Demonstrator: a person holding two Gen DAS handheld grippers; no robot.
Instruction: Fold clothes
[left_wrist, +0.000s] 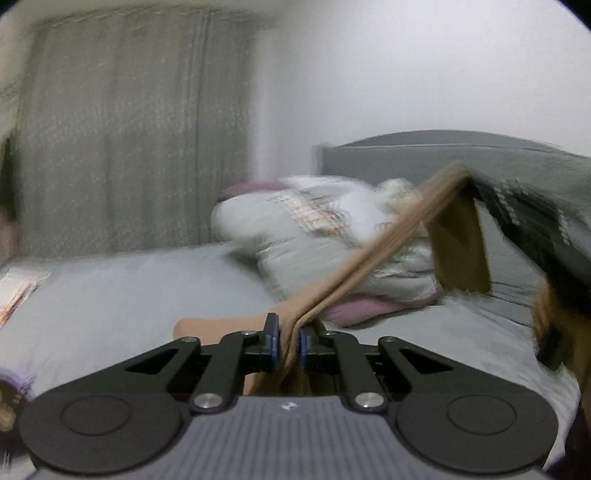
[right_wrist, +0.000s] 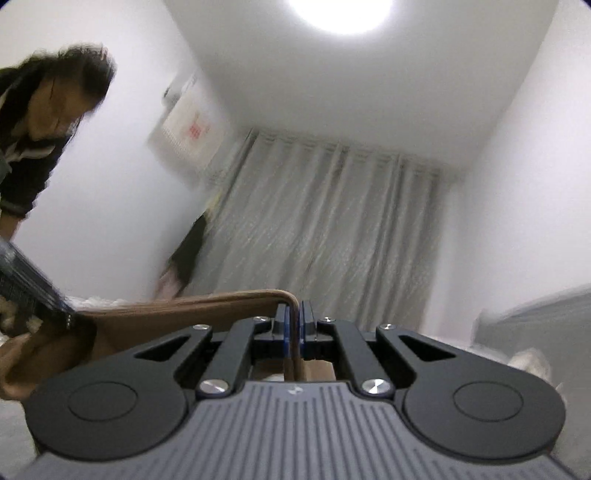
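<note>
Above the bed (left_wrist: 110, 288): left tool (left_wrist: 287, 338) level, right tool (right_wrist: 294, 332) tilted up, both clamped on tan garment (left_wrist: 369, 251) stretched taut between them.

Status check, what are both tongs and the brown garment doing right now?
Left tongs shut on brown garment. Right tongs shut on it too. Garment stretched above bed. Nothing blocking.

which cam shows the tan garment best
Left wrist view: the tan garment runs taut from the left gripper above the bed. Right wrist view shows only an edge pinched in the right gripper.
</note>
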